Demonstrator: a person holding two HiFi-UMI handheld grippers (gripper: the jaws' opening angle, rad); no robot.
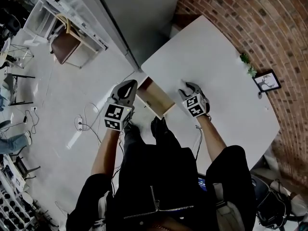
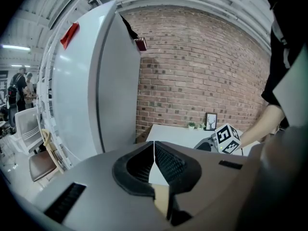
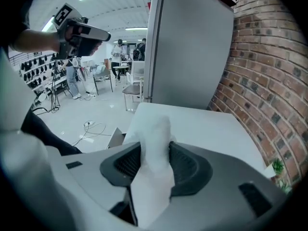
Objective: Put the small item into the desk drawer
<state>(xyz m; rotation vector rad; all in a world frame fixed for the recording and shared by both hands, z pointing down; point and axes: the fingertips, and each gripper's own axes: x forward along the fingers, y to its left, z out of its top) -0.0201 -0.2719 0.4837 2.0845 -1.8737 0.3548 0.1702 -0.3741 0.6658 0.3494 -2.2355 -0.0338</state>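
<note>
Looks about halfway done. Got the drawer (image 1: pixel 155 99) pulled open at the near edge of the white desk (image 1: pixel 226 95), showing a bare wooden inside with nothing in it yet, as far as can be told. Got the small white item (image 3: pixel 153 138) picked up too: pinched soft and crumply between the jaws of the right gripper (image 1: pixel 186 86), over the desk top, just to the right of the drawer. Holding the left gripper (image 1: pixel 129 84) closed on nothing, jaws tight together, just beside the drawer's left side. Left to do, most likely: bring the item across over the drawer, lower it in, open the jaws wide, then maybe push the drawer shut. Worth watching for a floppy thing like this sticking to the jaws on letting go.
</note>
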